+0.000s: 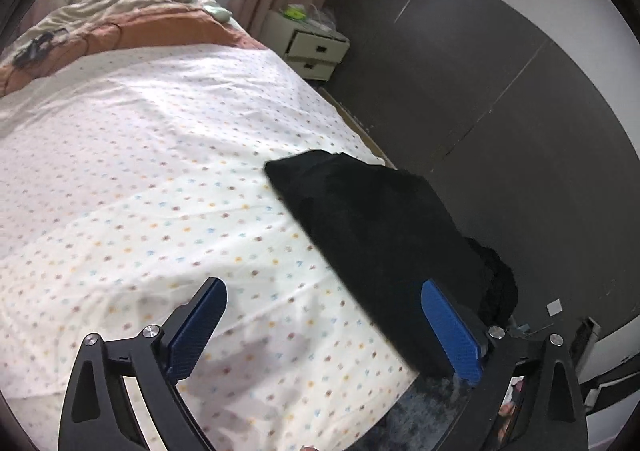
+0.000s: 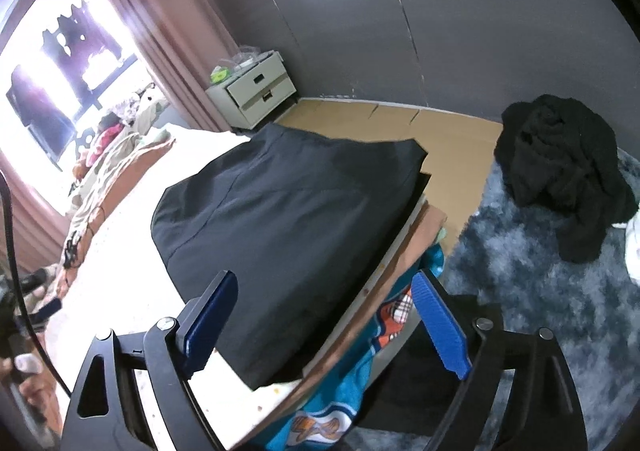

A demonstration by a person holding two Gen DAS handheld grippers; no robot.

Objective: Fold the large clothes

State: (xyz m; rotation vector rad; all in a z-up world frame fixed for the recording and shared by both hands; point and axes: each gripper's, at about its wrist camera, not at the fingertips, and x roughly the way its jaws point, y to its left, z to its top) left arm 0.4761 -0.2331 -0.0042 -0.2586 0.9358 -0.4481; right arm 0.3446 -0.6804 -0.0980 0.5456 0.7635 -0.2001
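A dark folded garment [image 2: 280, 227] lies flat on the bed's corner; it also shows in the left wrist view [image 1: 372, 227] at the bed's right edge. My left gripper [image 1: 324, 315] is open and empty, above the dotted sheet [image 1: 140, 171], its right finger beside the garment's near edge. My right gripper [image 2: 324, 311] is open and empty, hovering over the garment's near end and the bed corner. A crumpled black garment [image 2: 560, 167] lies on the shaggy blue-grey rug [image 2: 540, 311].
A teal printed cloth [image 2: 360, 383] hangs below the bed corner. A white two-drawer nightstand [image 2: 256, 91] stands by the pink curtain [image 2: 168, 31]. Rumpled bedding [image 1: 120, 19] is at the bed's far end. Grey wall panels [image 1: 480, 71] run along the right.
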